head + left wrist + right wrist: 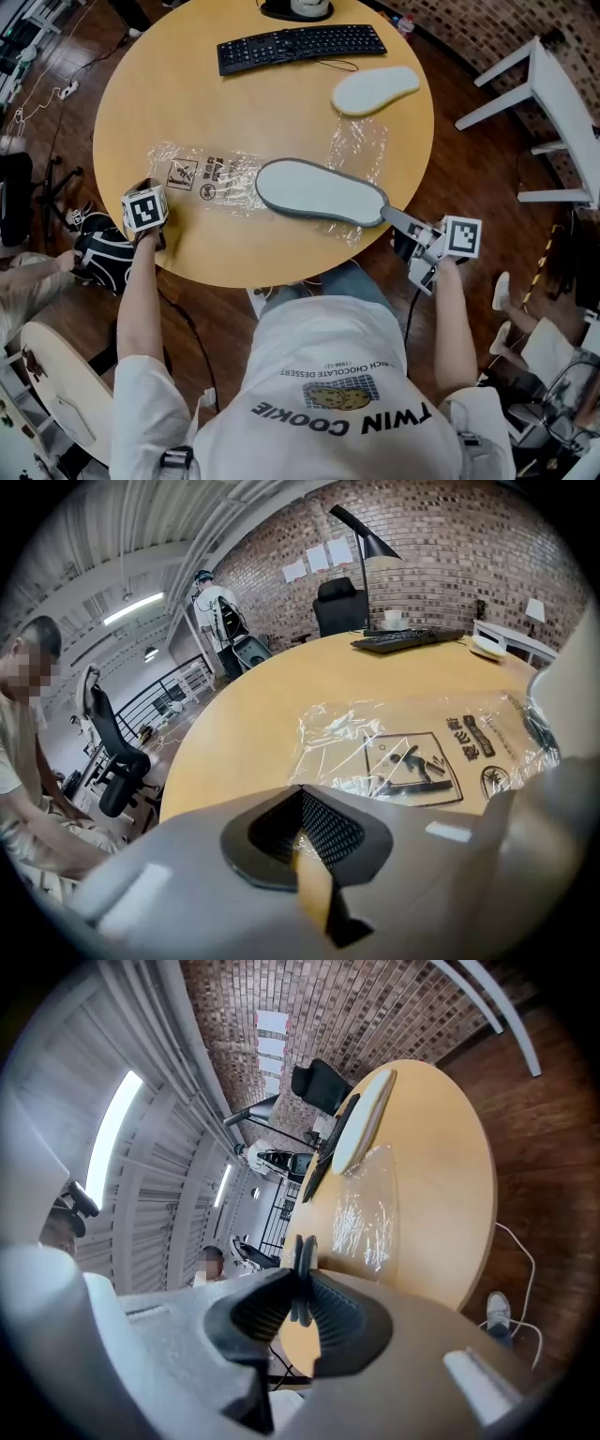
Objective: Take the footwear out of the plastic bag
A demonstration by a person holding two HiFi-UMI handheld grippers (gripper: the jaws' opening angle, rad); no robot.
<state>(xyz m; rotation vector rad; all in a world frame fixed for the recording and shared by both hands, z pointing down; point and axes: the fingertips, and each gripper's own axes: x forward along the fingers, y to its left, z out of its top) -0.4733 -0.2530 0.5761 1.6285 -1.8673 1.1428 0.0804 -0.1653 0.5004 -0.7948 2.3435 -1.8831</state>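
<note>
From the head view, both your forearms reach forward to the near rim of the round worktop (169, 94), the left at its left edge and the right at its right. Your left hand-held gripper (148, 192) sits at the end of the clear plastic bag (211, 178), which lies flat on the wood with its printed warning face up. Your right hand-held gripper (398, 220) is angled inward and meets the heel of the grey-rimmed slipper (314, 192). That slipper lies across the bag, heel past the rim. I cannot tell whether any of it is inside the film. A second slipper (375, 89) rests pale side up near the keyboard (300, 45), just beyond the bag's far corner.

In the left gripper view, your left hand-held gripper (305, 832) is pinched fully together, with a sliver of clear film caught at the pads. The plastic bag (412, 752) stretches away from it, and the slipper (572, 696) fills the right edge.

In the right gripper view, your right hand-held gripper (302, 1288) is rolled on its side, narrow and clamped on the slipper's thin edge (302, 1258). The crinkled bag (366, 1208) and the second slipper (361, 1119) lie beyond.
</note>
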